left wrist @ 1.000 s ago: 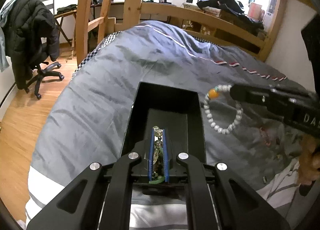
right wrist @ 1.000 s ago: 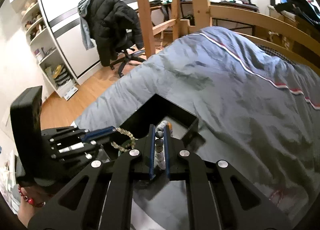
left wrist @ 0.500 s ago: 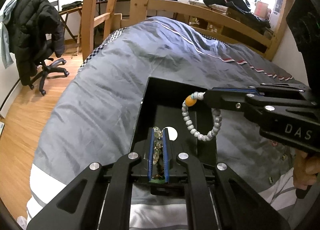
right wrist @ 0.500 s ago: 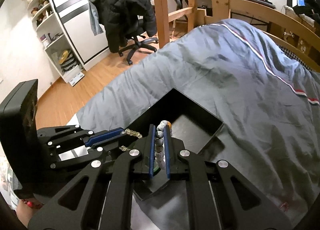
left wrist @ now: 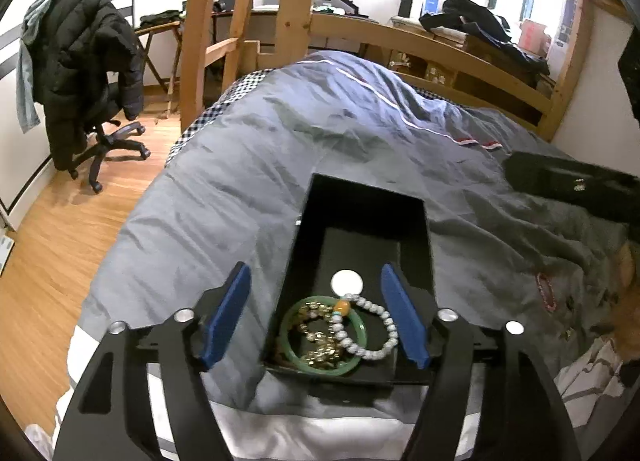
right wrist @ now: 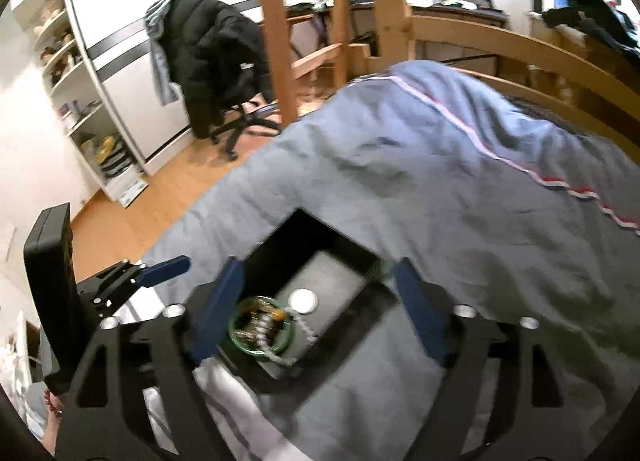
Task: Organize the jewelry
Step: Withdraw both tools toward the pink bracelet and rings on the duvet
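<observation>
The left wrist view looks forward and down along its gripper (left wrist: 316,313) at a black box (left wrist: 366,197) close below on the bed (left wrist: 280,141), the headboard at 12 o'clock. The right wrist view faces the same box (right wrist: 320,233) from its other side, turned corner-on, equally near. Both share the box, the bed and the office chair (left wrist: 92,101).

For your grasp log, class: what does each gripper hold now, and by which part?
Nothing is held. The left gripper and right gripper are both open; the green bangle, gold chain and bead bracelet lie in the box.
</observation>
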Motion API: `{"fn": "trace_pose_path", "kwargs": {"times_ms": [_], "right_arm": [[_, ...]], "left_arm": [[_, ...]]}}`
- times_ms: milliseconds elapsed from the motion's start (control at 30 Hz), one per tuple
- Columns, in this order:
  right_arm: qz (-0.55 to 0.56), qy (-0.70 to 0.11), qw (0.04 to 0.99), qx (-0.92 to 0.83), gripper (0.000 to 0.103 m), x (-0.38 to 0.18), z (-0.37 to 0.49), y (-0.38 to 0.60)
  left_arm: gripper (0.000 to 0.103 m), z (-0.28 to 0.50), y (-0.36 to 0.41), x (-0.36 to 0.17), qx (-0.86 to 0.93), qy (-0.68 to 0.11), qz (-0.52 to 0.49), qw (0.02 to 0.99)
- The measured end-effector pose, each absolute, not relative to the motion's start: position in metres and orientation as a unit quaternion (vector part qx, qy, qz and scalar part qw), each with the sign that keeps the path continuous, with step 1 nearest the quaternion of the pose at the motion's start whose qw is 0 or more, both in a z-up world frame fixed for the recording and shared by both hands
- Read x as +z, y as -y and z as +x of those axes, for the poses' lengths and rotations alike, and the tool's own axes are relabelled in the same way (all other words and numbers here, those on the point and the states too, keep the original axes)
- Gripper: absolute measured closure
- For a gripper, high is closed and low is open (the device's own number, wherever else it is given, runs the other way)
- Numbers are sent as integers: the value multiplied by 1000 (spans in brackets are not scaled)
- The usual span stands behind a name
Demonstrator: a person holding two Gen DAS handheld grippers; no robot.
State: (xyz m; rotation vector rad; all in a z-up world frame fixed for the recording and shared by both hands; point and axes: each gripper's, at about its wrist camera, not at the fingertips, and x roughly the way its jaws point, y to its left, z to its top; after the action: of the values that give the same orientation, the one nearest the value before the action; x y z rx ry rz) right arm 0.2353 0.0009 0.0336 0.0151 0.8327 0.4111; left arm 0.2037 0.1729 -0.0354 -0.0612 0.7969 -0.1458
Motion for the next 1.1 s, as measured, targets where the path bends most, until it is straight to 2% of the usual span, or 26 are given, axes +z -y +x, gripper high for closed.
{"fn": "trace_pose_path", "kwargs": {"times_ms": [100,400,667,1100], "right_arm": [[6,-401,899,177,12,39,227,21],[-6,-414,903,111,6,42,191,82],[14,-418,906,66,6,42,157,147],[79,-436,896,37,6,-7,133,227]], "left_arm": [[11,199,-159,-30,-81,-372,-21,925],[9,190,-102,-37,-152,-369,-5,917],[9,175,-32,-59,-216,-383,7,898],[9,142,51,-91,-315,-382,74,866]]}}
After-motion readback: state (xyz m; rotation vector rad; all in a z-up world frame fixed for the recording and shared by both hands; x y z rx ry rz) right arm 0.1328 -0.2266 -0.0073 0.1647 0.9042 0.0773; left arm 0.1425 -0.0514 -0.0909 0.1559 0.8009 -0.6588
